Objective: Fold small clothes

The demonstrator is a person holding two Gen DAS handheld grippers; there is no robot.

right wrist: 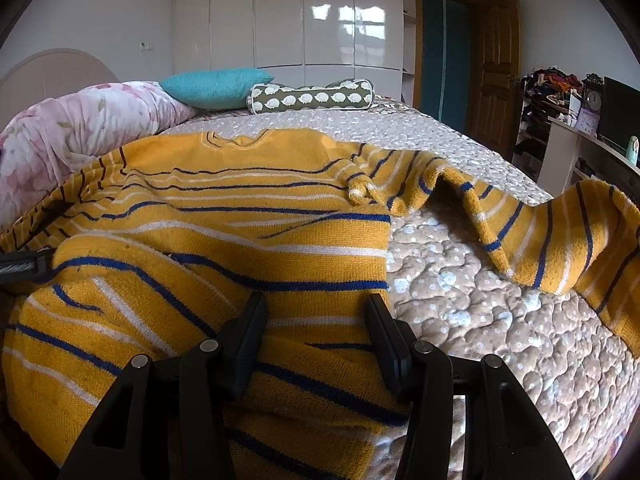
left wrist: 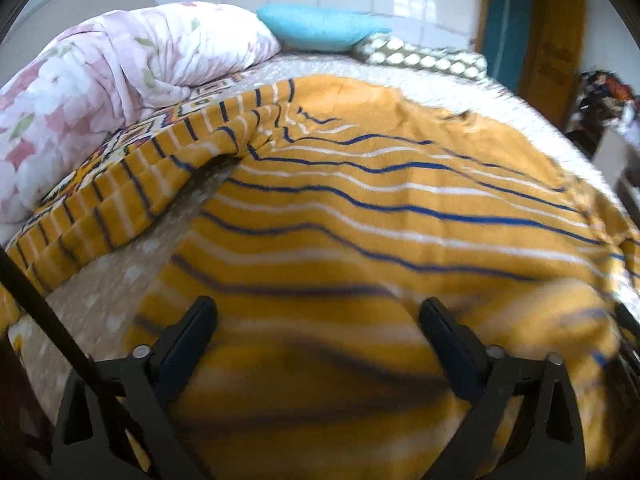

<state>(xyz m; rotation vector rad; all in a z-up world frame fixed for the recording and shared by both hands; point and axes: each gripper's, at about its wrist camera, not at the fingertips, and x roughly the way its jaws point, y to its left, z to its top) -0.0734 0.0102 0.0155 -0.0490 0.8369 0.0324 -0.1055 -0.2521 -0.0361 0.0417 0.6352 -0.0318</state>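
Yellow sweater (right wrist: 224, 216) with blue and white stripes lies spread across the bed (right wrist: 480, 288), on its quilted beige cover dotted white. In the right wrist view one sleeve (right wrist: 560, 240) runs off to the right, humped up off the quilt in a ridge, with bare quilt between it and the body of the garment. In the left wrist view the other sleeve (left wrist: 132, 184) angles away to the left, its edge lifted so a dark gap shows beneath it. Left claw (left wrist: 318, 344) stands wide above the sweater's lower body; the frame is blurred there, and no cloth is seen pinched between the fingers. Right claw (right wrist: 316, 340) stands part open near the sweater's right edge, with striped cloth lying between the fingers; whether the pads press on it cannot be told from this view. At the head of the bed: a bundled pink floral duvet (right wrist: 80, 128) on the left, a turquoise cushion (right wrist: 216, 86) beside it, then a green bolster (right wrist: 312, 98) with a pale repeated print. White glossy wardrobe (right wrist: 288, 16) behind the bed, wooden door (right wrist: 496, 72) to its right. Far right, open shelves (right wrist: 548, 96) hold heaped mixed clothing and a small clock; contents otherwise too small to tell.
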